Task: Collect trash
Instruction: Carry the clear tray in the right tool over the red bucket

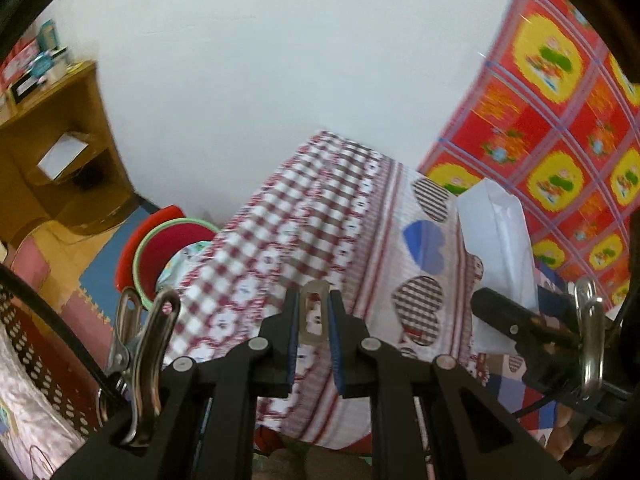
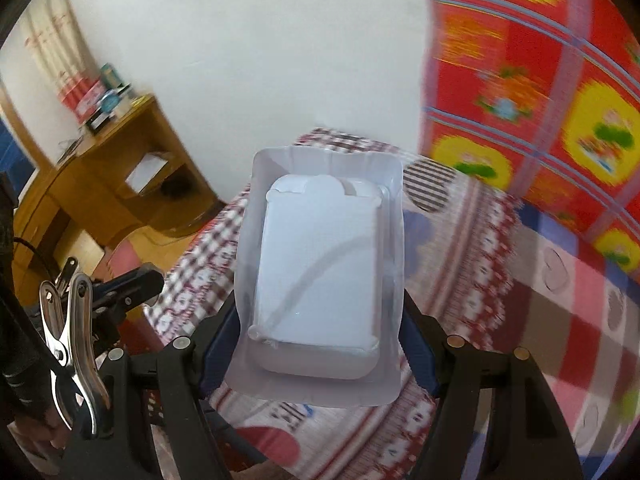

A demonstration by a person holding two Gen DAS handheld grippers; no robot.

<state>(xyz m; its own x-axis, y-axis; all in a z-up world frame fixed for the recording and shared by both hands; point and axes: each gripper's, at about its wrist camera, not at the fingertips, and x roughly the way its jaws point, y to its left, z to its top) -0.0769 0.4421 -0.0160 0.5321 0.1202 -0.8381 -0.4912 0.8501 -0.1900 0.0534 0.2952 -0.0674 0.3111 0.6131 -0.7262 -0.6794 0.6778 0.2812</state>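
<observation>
Between the right gripper's (image 2: 320,332) jaws, a white plastic tray (image 2: 320,276) points lengthwise forward.

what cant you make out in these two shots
- Left wrist view: bucket, its inside hidden by the bedding.
- Right wrist view: white plastic tray covers the bed behind it; contents unclear.
- Shelf items: too small, blurred.
- Red patterned cloth: motion-blurred.

The left black plastic two-finger gripper (image 1: 314,320) has blue pads lining its fingers, round silver screws at the linkage joints, and a shiny steel spring clip (image 1: 140,344) beside its left link. The right black plastic two-finger gripper (image 2: 320,320) matches: blue pads (image 2: 218,344), silver screws, a steel clip (image 2: 72,352) at its left.
</observation>
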